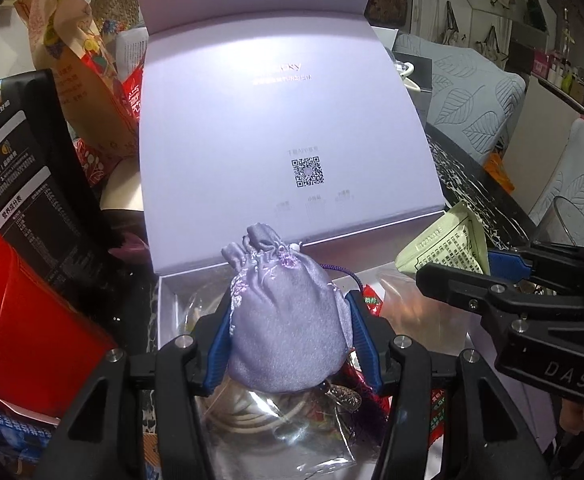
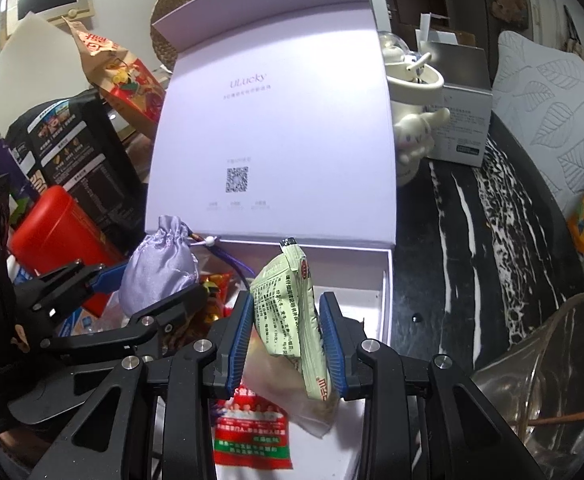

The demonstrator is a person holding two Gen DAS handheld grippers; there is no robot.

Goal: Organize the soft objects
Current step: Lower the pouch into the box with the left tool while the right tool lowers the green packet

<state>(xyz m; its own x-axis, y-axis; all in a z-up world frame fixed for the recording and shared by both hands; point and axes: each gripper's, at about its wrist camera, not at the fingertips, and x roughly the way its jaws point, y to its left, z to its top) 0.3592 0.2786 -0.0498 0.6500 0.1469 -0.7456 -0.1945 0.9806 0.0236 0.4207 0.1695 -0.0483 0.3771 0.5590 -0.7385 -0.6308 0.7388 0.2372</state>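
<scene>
Red tin (image 1: 31, 312) and a black packet (image 1: 23, 184) crowd the left side, so the left hand-held gripper (image 1: 289, 322) has little room there. It squeezes a soft purple pouch (image 1: 287, 320) between its blue pads (image 1: 362, 332), up in the air over the near left part of the open box (image 1: 283, 120). The pouch is squashy, so the grip should stay gentle and steady. Its cord (image 1: 344, 272) hangs loose and could catch on something. I think the pouch should go down slowly into a free spot, onto the clear bags (image 1: 275, 428) already lying in the box, and only then be let go.

Further right, the right hand-held gripper (image 2: 287, 328) pinches a pale green sachet (image 2: 292, 312), held on its edge, also above the box. The right end of the box floor (image 2: 356, 300) looks bare and white, a good place for it. Laying the sachet flat would help the lid (image 2: 275, 128) shut later.

Both tools are near each other, so one should probably move at a time. On the desk (image 2: 488, 248) at the far right stands a glass jug (image 2: 548, 376), close to the right tool, so wide swings could bump it.
</scene>
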